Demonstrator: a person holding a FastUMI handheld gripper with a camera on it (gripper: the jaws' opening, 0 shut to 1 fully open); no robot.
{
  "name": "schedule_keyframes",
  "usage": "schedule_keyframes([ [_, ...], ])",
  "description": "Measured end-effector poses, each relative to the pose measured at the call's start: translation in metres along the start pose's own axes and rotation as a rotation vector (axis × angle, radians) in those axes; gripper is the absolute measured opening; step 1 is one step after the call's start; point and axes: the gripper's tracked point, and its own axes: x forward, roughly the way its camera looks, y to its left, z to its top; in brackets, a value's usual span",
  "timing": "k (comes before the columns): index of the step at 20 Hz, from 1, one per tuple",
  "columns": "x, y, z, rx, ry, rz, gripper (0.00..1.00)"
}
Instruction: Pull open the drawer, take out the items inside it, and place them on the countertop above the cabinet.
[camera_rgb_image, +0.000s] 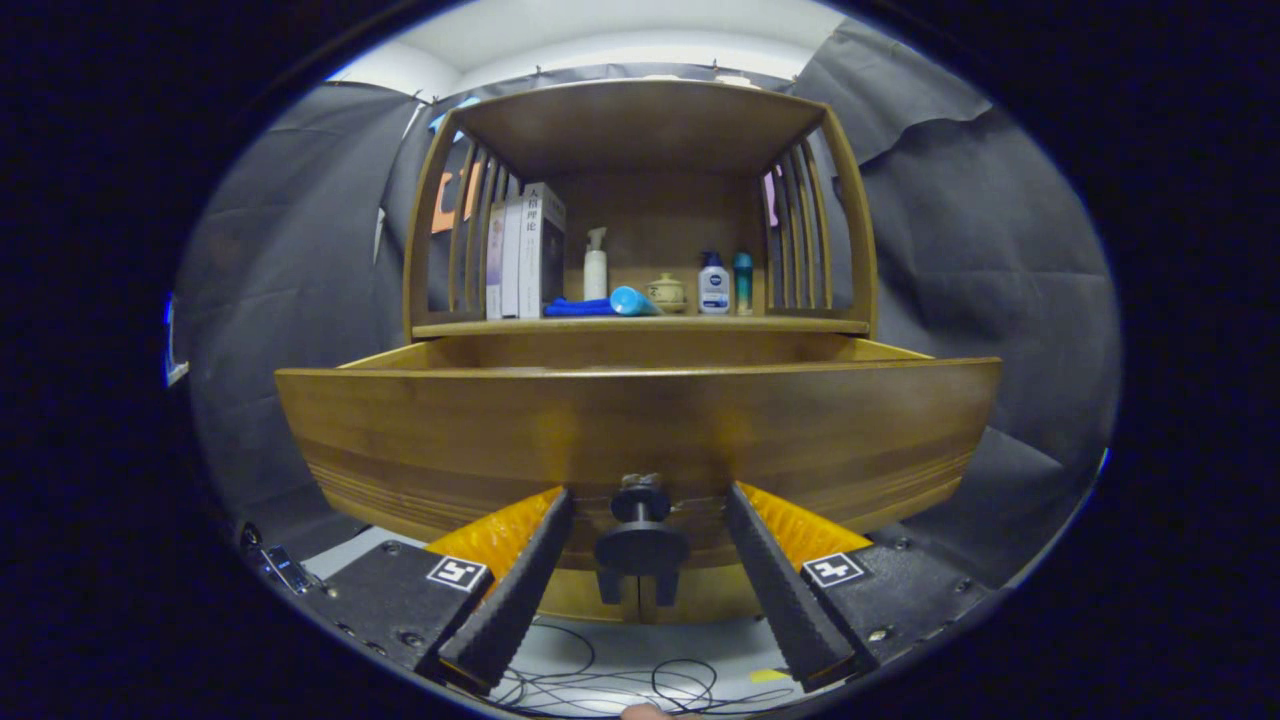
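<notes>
The drawer (640, 430) stands pulled out from the cabinet, its wide wooden front facing the tool (648, 495) and running crosswise to the fingers' line. Its dark round knob (640, 540) sits midway between the two fingers, which are spread to either side of it and do not press on it; each fingertip lies close against the drawer front, with a clear gap to the knob. The drawer's open top is above and just beyond the fingertips, so the inside lies up and forward from the tool; from this low angle the contents are hidden behind the front panel and cannot be told. Above the drawer, the counter (790, 324) of the cabinet forms a shelf already carrying books (525, 250), a spray bottle (595, 262), a blue cloth (577, 307), a small jar (667, 291) and two more bottles (725, 283). In my judgement the opening step looks done or nearly so, and the next move calls for lifting the tool over the front edge and reaching down into the drawer.
</notes>
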Motion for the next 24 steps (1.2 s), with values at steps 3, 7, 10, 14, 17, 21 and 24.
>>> schedule_keyframes([
  [3,0.006,0.000,0.002,0.007,0.004,-0.002,1.00],
  [7,0.018,0.000,0.006,0.004,0.015,-0.001,1.00],
  [10,0.030,0.001,0.013,0.009,0.025,-0.003,1.00],
  [14,0.051,0.001,0.021,0.024,0.032,-0.003,1.00],
  [17,0.063,0.002,0.024,0.030,0.050,-0.004,1.00],
  [21,0.082,0.003,0.028,0.030,0.075,-0.005,1.00],
  [24,0.099,0.003,0.032,0.040,0.098,-0.006,1.00],
])
